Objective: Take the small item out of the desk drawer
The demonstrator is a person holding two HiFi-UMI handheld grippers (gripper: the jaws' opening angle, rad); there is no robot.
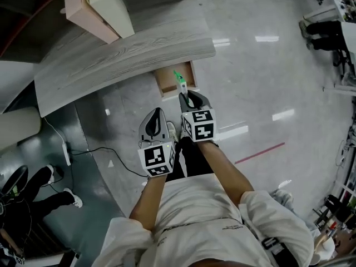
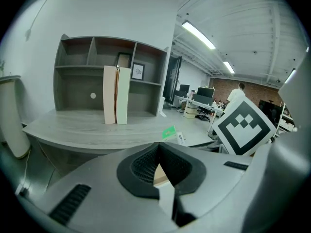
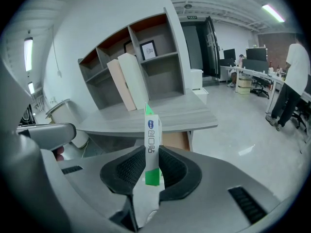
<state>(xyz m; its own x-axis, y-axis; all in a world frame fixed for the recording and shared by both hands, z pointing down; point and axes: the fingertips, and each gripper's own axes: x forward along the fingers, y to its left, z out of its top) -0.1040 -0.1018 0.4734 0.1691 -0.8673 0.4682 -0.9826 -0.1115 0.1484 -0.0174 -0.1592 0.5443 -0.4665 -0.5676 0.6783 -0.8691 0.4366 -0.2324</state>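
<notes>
Right tool (image 3: 152, 155): jaws clamped on a small green-and-white box (image 3: 152, 132), gripped at its lower half. The box stands upright between the pads, with its top end well clear of them.

Left tool (image 2: 158, 149): jaws closed together, with nothing between them. It is held beside the right tool, slightly nearer the person, and touches nothing.

Position, head view: the right tool (image 1: 187, 98) is held in front of the grey wooden table (image 1: 122, 60), with the box (image 1: 181, 82) over the front part of the open drawer (image 1: 164, 85). The drawer is pulled out from under the table edge. No other contents can be made out in it.

On the table: two upright pale boards (image 2: 116, 101), with a shelf unit (image 2: 77, 67) behind them.

Step in hand (judgement): removal. The box is gripped and appears lifted above the drawer, though whether it is fully clear of the drawer front cannot be told from the head view alone.

Next move (judgement): the box is to be drawn up and back, away from the drawer front and the table edge. The grip is to be kept firm, as the hold is low on a tall, thin box and tilting is possible. The left tool is free, should the drawer need closing.
</notes>
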